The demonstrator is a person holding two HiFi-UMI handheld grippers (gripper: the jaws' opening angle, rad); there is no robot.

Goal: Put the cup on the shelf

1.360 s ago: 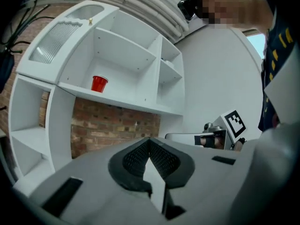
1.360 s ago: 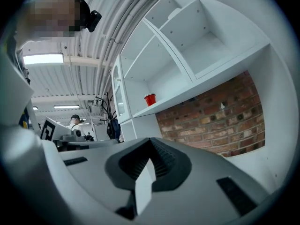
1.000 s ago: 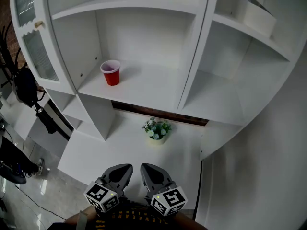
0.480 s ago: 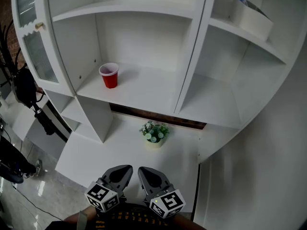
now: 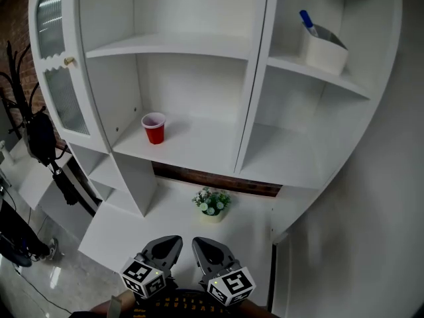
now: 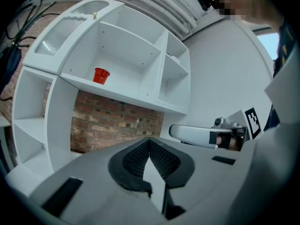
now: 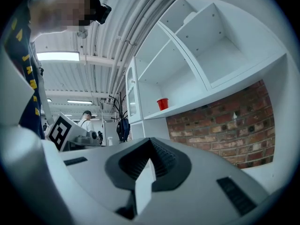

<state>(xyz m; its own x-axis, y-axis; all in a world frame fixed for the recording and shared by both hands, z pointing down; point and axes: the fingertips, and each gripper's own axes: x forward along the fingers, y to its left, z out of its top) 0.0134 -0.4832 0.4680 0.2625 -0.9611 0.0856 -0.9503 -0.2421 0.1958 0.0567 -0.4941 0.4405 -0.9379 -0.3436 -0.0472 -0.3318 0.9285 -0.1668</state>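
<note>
A red cup (image 5: pixel 154 128) stands upright on the middle shelf (image 5: pixel 199 134) of the white cabinet, near that bay's left wall. It also shows small in the left gripper view, cup (image 6: pixel 100 75), and in the right gripper view, cup (image 7: pixel 162 103). Both grippers are held low and close to the person's body, far below the cup. My left gripper (image 5: pixel 165 246) has its jaws together with nothing between them. My right gripper (image 5: pixel 202 248) is likewise shut and empty. In the left gripper view the right gripper's body (image 6: pixel 206 134) shows beside it.
A small potted plant (image 5: pixel 212 202) sits on the low counter (image 5: pixel 146 227) under the shelf. A white box with a blue item (image 5: pixel 322 48) stands on the upper right shelf. A glass cabinet door (image 5: pixel 58 78) hangs open at left. Dark bags (image 5: pixel 41 138) hang beyond it.
The head view has tilted up, so the cabinet and cup sit lower and farther in the picture. Both grippers stay shut, side by side, at the bottom edge.
</note>
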